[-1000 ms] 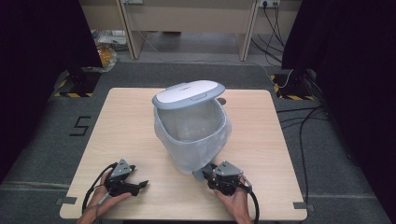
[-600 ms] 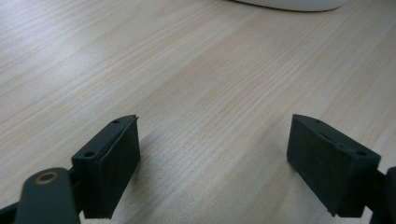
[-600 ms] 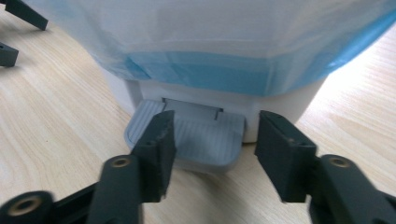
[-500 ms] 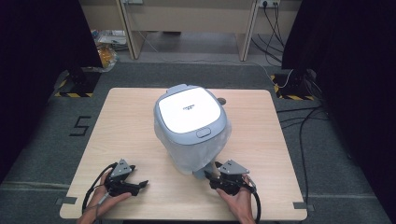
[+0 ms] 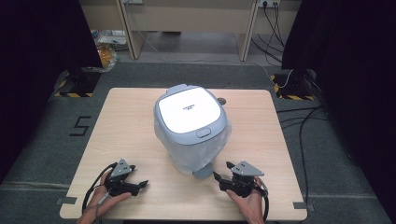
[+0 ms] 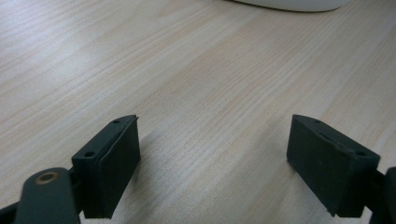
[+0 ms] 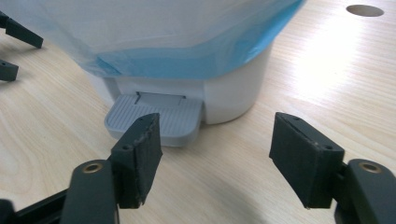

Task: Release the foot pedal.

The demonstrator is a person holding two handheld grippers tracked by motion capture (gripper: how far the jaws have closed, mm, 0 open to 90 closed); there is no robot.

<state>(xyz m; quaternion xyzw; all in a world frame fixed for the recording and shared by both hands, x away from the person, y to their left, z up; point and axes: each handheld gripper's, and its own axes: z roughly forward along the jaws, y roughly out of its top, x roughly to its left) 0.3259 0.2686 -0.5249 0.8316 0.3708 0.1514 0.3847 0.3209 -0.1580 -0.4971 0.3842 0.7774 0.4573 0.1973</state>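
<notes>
A white pedal bin (image 5: 191,140) lined with a pale blue bag (image 7: 163,32) stands mid-table, its grey-rimmed lid (image 5: 189,112) down. Its grey ribbed pedal (image 7: 156,119) sticks out at the base toward me. My right gripper (image 5: 223,171) lies just right of the pedal (image 5: 204,172) and apart from it. In the right gripper view the right gripper (image 7: 224,158) holds nothing, and its jaws have just been opening. My left gripper (image 5: 139,176) rests near the front left edge. In its own view the left gripper (image 6: 212,163) stands open over bare wood.
The wooden table (image 5: 130,116) has a round cable hole (image 5: 221,101) behind the bin. Cables (image 5: 299,121) run over the floor to the right, and a painted 5 (image 5: 80,126) marks the floor at left. Bare wood lies on both sides of the bin.
The bin's lid, raised a second ago, has dropped shut. My right gripper has drawn back a little from the pedal with its jaws wider. The left gripper has stayed put.
</notes>
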